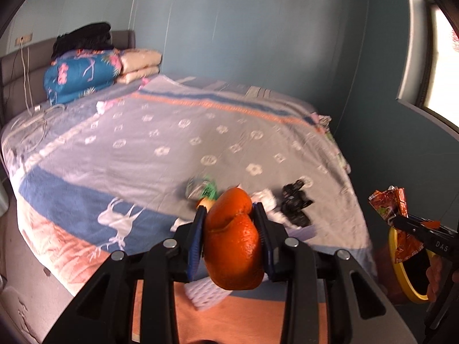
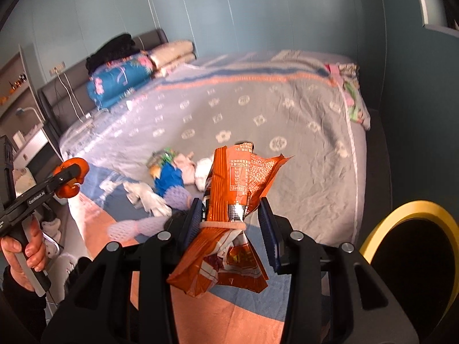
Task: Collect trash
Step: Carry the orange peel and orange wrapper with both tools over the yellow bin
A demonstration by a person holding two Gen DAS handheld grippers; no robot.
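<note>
My left gripper is clamped on an orange peel, both pads pressed against it, held up over the near edge of the bed. My right gripper pinches a crumpled orange snack wrapper with a rubber band around its middle. Just right of the right gripper sits the yellow-rimmed bin, dark inside. Ahead of both grippers, more trash lies on the blanket: white tissues, a blue scrap, a green-and-silver wrapper, a black crumpled piece. Farther off, folded quilts stacked by the headboard.
</note>
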